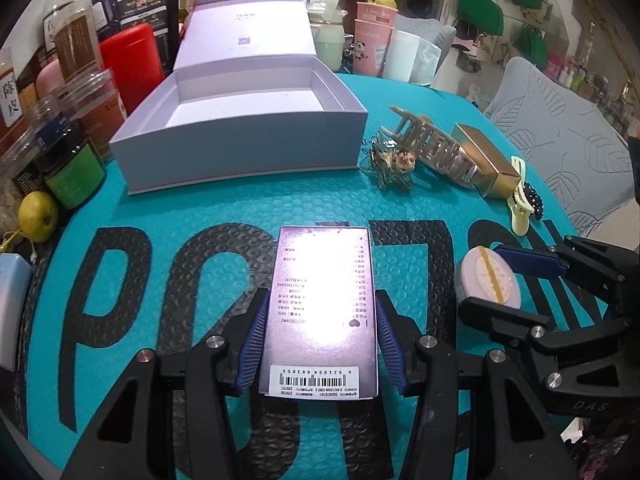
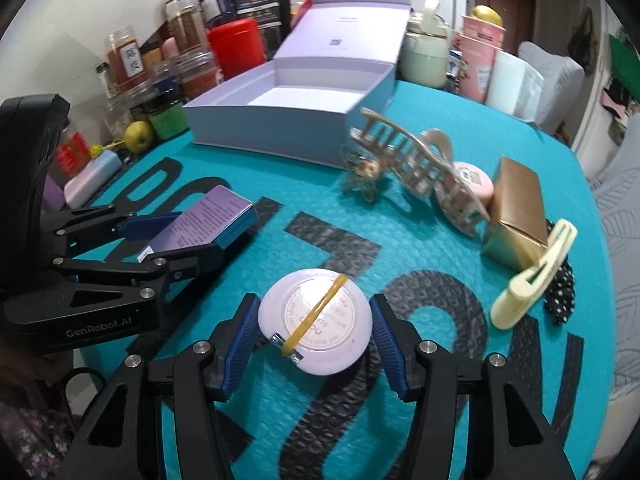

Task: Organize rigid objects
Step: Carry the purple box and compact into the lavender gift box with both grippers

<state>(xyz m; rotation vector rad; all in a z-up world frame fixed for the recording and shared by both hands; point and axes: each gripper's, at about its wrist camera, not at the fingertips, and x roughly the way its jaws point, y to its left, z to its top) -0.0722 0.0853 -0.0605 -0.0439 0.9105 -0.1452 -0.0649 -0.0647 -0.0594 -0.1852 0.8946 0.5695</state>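
Observation:
My left gripper (image 1: 320, 336) is shut on a flat purple box (image 1: 322, 312) with a barcode label, its blue pads against both long sides, over the teal mat; it also shows in the right wrist view (image 2: 200, 226). My right gripper (image 2: 314, 334) is shut on a round pale pink tin (image 2: 314, 322) with a yellow rubber band across it; the tin also shows in the left wrist view (image 1: 490, 280). An open lavender gift box (image 1: 244, 128) stands at the back, empty, lid tilted up.
On the right lie a beige hair claw (image 1: 436, 148), a gold box (image 1: 488, 164), a cream hair clip (image 1: 520, 204), a small trinket (image 1: 394, 162) and a pink tin (image 2: 474, 182). Jars, a red canister (image 1: 132, 64) and a lemon (image 1: 38, 216) crowd the left; cups (image 1: 374, 36) stand behind.

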